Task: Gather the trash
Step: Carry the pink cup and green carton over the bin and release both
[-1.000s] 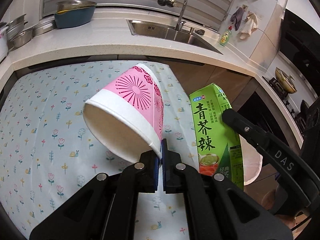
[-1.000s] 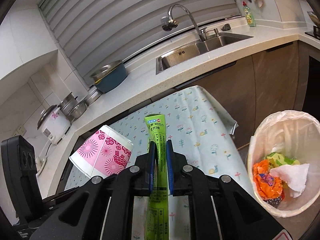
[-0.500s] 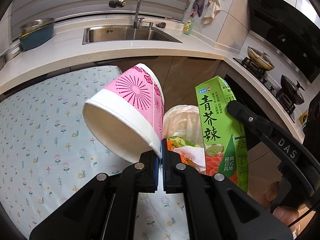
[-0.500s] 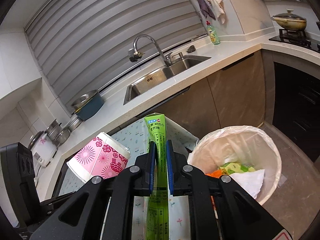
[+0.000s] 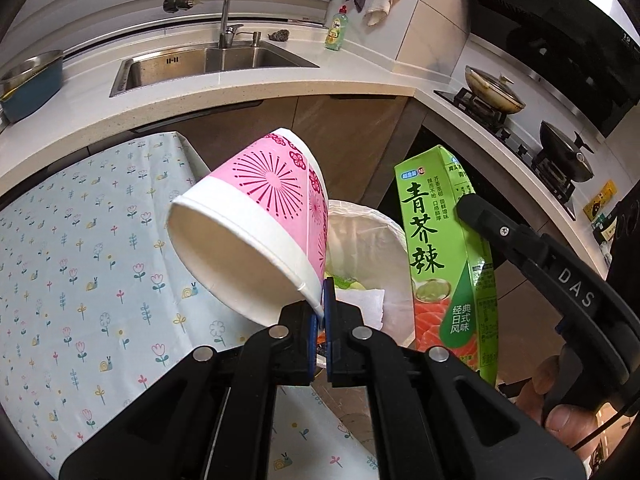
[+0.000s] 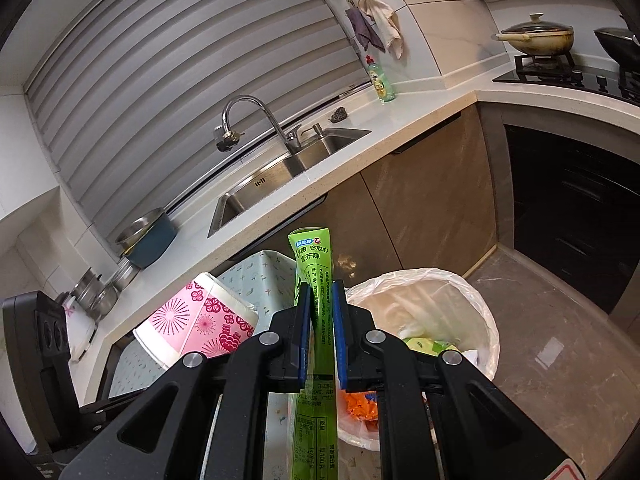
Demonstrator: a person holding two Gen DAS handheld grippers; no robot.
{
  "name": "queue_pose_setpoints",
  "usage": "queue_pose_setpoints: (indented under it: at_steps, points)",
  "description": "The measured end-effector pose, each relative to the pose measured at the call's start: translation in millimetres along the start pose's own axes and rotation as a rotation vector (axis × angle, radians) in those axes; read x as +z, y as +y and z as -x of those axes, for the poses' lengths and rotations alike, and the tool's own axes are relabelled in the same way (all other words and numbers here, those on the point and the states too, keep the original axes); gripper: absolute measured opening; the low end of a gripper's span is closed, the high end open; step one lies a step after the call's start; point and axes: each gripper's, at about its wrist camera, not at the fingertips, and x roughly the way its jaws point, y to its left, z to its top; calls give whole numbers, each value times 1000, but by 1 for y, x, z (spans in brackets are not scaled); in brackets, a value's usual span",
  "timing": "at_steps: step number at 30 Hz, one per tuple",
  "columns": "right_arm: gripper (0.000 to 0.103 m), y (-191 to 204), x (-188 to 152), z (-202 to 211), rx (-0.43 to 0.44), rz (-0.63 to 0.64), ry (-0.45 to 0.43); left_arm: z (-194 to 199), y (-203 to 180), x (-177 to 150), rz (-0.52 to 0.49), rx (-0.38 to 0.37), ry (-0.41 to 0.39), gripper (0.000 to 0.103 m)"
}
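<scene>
My left gripper (image 5: 321, 300) is shut on the rim of a pink and white paper cup (image 5: 256, 220), held tilted in the air; the cup also shows in the right wrist view (image 6: 196, 324). My right gripper (image 6: 321, 300) is shut on a flat green wasabi box (image 6: 316, 320), held upright; the box also shows in the left wrist view (image 5: 444, 256). A trash bin lined with a white bag (image 6: 476, 312) stands on the floor just beyond both grippers, holding orange, green and white trash. In the left wrist view the bin (image 5: 372, 240) is partly hidden behind the cup and box.
A table with a floral cloth (image 5: 80, 260) lies to the left. Behind runs a kitchen counter with a sink (image 5: 208, 64) and tap, a green soap bottle (image 6: 382, 84), bowls at left and a stove with pans (image 5: 496, 92) at right.
Both grippers have swung right, away from the table and toward the bin, carrying the cup and the box. The bin now lies closer and more in front.
</scene>
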Motion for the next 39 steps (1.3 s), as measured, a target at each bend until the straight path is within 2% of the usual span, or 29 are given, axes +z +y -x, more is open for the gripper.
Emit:
queue_pose_setpoints:
  at_steps: [9,10,11,13,30,35,36,37,39]
  points:
    - [11,-16,6,-6,-14,-24,0,-17,-8,9,-16,-4,10,6]
    - [11,-17,6,-7,-16,-25,1,-19,-7,10,-10,-2,11,12]
    - [11,-18,6,-8,-17,-26,3,-20,-7,12,-2,-1,13,23]
    - [11,-19,6,-9,-19,-28,6,-20,-4,13,17,5,4,34]
    - [11,-19,6,-22,-14,-34,29,-15,9,12,40,48,-8,37]
    - [14,-18,7,-28,-14,-22,40,-14,12,12,50,62,-15,44]
    - [16,-18,7,-28,-12,-24,40,-14,13,11,53,68,-15,47]
    - [16,-18,8,-28,-10,-30,37,-14,15,11,58,75,-18,54]
    - [16,-19,8,-28,-4,-39,38,-12,17,11,63,87,-29,56]
